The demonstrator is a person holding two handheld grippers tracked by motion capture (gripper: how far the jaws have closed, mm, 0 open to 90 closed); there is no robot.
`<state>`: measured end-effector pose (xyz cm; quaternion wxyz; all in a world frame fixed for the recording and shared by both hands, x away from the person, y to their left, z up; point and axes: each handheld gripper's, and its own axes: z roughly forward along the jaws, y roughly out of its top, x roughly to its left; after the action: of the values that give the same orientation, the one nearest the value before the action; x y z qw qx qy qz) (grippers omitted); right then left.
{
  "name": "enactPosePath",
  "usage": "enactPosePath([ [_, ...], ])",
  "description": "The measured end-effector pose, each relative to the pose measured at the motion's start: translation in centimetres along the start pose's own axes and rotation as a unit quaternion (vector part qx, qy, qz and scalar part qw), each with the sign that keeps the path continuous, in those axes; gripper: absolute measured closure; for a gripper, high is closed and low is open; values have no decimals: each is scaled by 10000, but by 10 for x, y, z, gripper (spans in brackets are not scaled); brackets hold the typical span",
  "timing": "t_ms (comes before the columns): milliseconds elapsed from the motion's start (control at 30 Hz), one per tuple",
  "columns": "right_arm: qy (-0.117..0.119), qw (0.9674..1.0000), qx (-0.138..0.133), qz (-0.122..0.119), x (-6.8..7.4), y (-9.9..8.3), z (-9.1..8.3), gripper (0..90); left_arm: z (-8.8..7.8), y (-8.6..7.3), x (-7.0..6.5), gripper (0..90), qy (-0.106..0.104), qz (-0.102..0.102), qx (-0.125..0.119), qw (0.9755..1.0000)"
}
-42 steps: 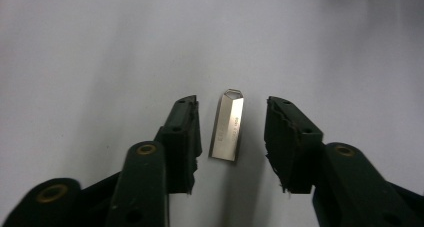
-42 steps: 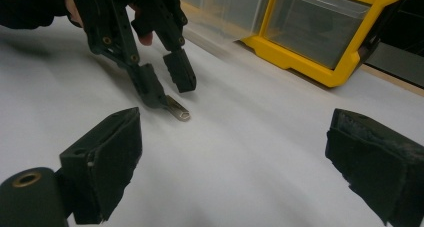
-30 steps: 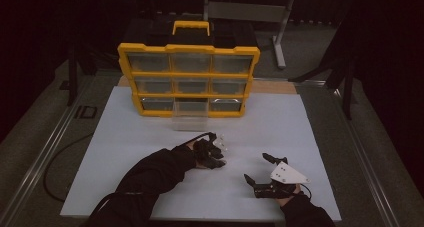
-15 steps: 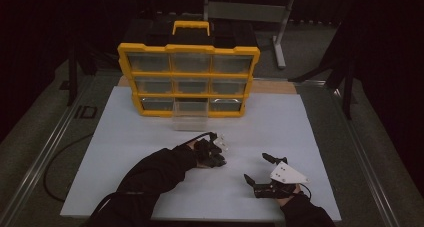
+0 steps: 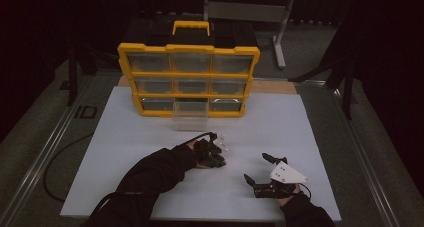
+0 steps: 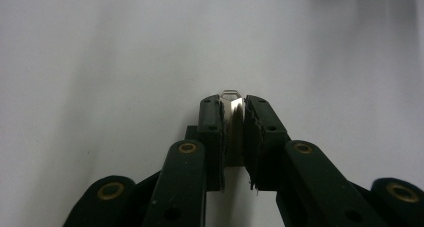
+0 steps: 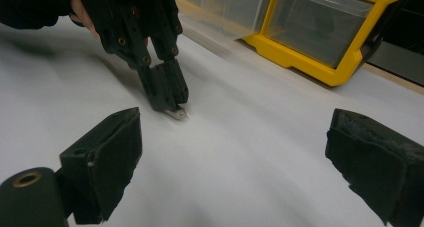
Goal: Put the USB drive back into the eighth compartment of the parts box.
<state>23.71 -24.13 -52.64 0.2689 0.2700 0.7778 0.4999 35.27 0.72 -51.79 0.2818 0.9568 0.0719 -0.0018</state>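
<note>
Room: dark, with a grey floor around the work area and a metal stand behind.
Surface [image 5: 125, 152]: white, matte, smooth sheet; its near and side edges are straight, and a strip of bare wood shows along the far edge.
Organiser [image 5: 189, 80]: yellow plastic frame with a yellow handle on top, holding three rows of three clear drawers; it stands at the far middle of the surface.
Open drawer [image 5: 190, 116]: clear plastic, bottom row, middle column, pulled out toward me.
My left tool [image 6: 234, 118]: black jaws with ragged-edged pads, closed on a small metal piece; it is tilted down so the tip meets the surface, near its middle.
Metal piece [image 6: 232, 103]: small, silvery, flat, with a rounded loop-like end poking past the jaw tips; it is pinched between the pads and lies low against the surface in the right gripper view [image 7: 176, 113].
My right tool [image 7: 235, 157]: black jaws with rough block pads, spread wide with nothing between them; it carries a grey three-cornered plate and rests near the surface's near right edge.
Open room: broad bare white between the tools and the organiser, and to the left of my left sleeve [image 5: 150, 174].
</note>
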Motion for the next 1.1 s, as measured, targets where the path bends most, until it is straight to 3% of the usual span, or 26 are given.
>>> enactPosePath([
  [1100,-15,10000,4,-10,0,0,0,82,-59,1,-6,797,-28,133,-155,9998],
])
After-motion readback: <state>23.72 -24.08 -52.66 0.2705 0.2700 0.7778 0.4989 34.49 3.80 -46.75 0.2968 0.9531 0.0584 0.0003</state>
